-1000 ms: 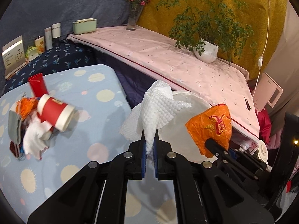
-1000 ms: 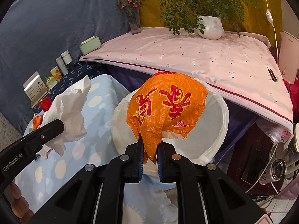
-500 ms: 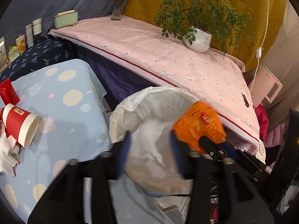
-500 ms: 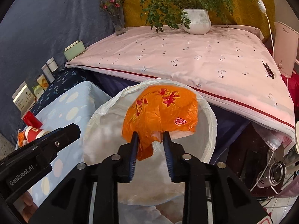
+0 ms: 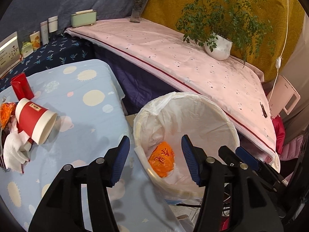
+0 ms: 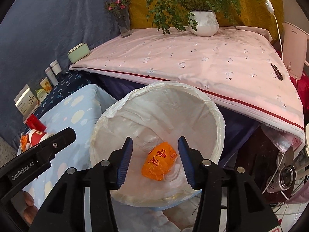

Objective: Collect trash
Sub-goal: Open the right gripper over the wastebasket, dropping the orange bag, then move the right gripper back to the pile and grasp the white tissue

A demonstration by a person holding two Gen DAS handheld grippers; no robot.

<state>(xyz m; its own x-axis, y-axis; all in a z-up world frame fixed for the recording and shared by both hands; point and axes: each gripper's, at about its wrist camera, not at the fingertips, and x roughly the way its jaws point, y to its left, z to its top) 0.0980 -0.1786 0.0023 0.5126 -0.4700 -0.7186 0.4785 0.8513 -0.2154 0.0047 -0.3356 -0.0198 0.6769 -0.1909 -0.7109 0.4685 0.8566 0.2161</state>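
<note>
Lined bin (image 6: pixel 216 116): one orange wrapper (image 6: pixel 159 161)

orange wrapper (image 6: pixel 159 161) with red characters, white bin liner (image 6: pixel 193 112), red-and-white cup (image 5: pixel 34 120)

Both wrist views: steeply down, sharing bin (image 5: pixel 227 127).
</note>
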